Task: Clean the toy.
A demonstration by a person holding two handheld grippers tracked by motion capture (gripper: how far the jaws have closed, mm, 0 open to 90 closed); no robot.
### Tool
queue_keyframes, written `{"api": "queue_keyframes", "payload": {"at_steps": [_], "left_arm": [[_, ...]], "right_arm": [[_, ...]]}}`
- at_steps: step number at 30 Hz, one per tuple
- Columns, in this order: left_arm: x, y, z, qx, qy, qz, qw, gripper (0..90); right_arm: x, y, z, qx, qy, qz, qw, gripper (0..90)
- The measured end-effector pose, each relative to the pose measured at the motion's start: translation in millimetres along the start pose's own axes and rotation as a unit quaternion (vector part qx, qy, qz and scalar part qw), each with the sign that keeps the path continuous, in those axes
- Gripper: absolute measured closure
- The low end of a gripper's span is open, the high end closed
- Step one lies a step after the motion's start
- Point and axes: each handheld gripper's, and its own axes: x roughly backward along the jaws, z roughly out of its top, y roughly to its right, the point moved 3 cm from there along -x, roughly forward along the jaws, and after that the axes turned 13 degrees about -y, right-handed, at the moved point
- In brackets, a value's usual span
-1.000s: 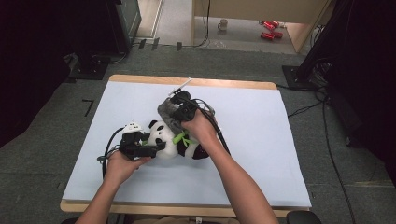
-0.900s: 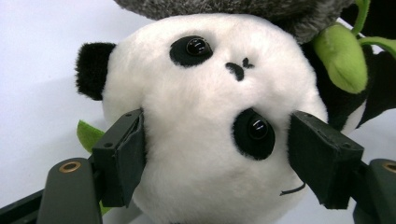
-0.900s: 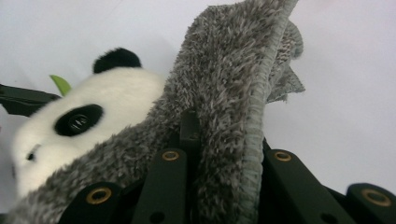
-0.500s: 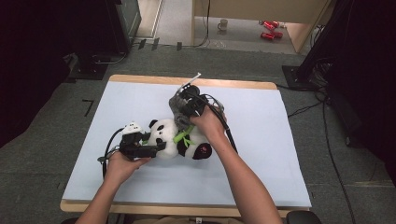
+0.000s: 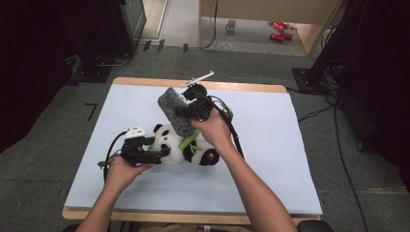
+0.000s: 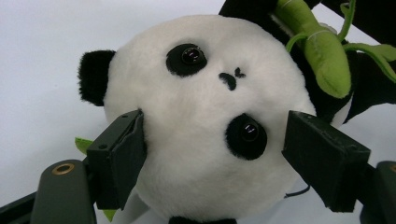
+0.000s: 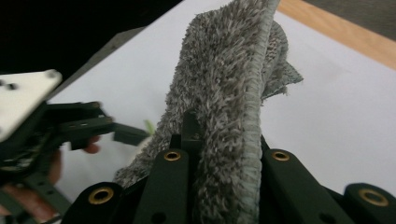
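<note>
A black-and-white panda plush (image 5: 186, 147) with a green bamboo sprig (image 6: 322, 56) lies on its back on the pale blue mat (image 5: 270, 159). My left gripper (image 5: 147, 153) holds its head (image 6: 205, 116) between both jaws, which press against the fur on either side. My right gripper (image 5: 193, 107) is raised above the panda, shut on a fuzzy grey cloth (image 5: 173, 113) that hangs down toward the toy. In the right gripper view the cloth (image 7: 229, 84) stands folded between my jaws (image 7: 224, 140), with the left gripper (image 7: 74, 128) off to the left.
The mat covers a wooden table with a bare edge (image 5: 241, 87) along the far side. A black cable (image 5: 234, 130) trails from the right gripper. On the floor beyond are a mug (image 5: 231, 24), red cans (image 5: 277, 30) and dark equipment stands (image 5: 333, 72).
My right gripper has lifted the grey cloth up off the panda and carried it toward the far side. The left gripper and the panda have stayed put.
</note>
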Motion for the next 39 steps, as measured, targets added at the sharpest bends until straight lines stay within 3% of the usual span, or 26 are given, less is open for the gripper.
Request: {"api": "queue_keyframes", "payload": {"at_steps": [4,9,11,13,16,20,26,30,33,38,39], "left_arm": [[2.9,3.5,-4.1,-0.022,-0.006,0.011,0.9997,22.3],[1.1,3.8,-7.6,-0.027,-0.001,-0.003,0.9996,20.8],[-5.6,3.9,-9.3,-0.037,-0.006,0.007,0.9993,18.1],[-10.0,5.2,-10.2,-0.048,-0.004,0.016,0.9987,15.7],[-14.0,3.4,-8.7,-0.048,0.009,0.018,0.9986,15.6],[-14.6,-1.3,-8.2,-0.041,0.018,0.012,0.9989,20.3],[-14.7,-4.9,-6.6,-0.022,0.019,0.005,0.9996,27.5],[-14.2,-5.9,-6.2,-0.022,0.019,0.002,0.9996,28.2],[-14.4,-5.5,-6.0,-0.021,0.025,0.001,0.9995,27.9],[-14.6,-6.7,-5.9,-0.014,0.032,-0.003,0.9994,27.8],[-15.2,-7.7,-5.2,-0.011,0.036,-0.005,0.9993,27.8]], "right_arm": [[-9.4,-15.2,-5.2,0.012,-0.007,0.02,0.9997,78.9],[-35.3,-26.9,-19.1,0.009,-0.034,0.043,0.9985,78.8],[-45.7,-27.5,-23.6,0.009,-0.046,0.044,0.9979,78.7],[-52.6,-25.8,-27.3,0.006,-0.04,0.051,0.9979,78.7],[-53.5,-21.6,-28.3,0.029,-0.034,0.009,0.999,78.6],[-51.6,-14.4,-30.2,0.033,-0.028,-0.009,0.999,78.4],[-44.8,6.4,-37.7,0.001,-0.023,-0.026,0.9994,78.5],[-40.6,24.1,-46.5,-0.022,-0.032,-0.032,0.9987,78.5],[-37.3,32.3,-49.9,-0.029,-0.029,-0.03,0.9987,78.5],[-29.8,35.3,-47.0,-0.017,-0.026,-0.06,0.9977,79.4],[-26.4,35.9,-45.8,-0.026,-0.024,-0.065,0.9972,80.0]]}}
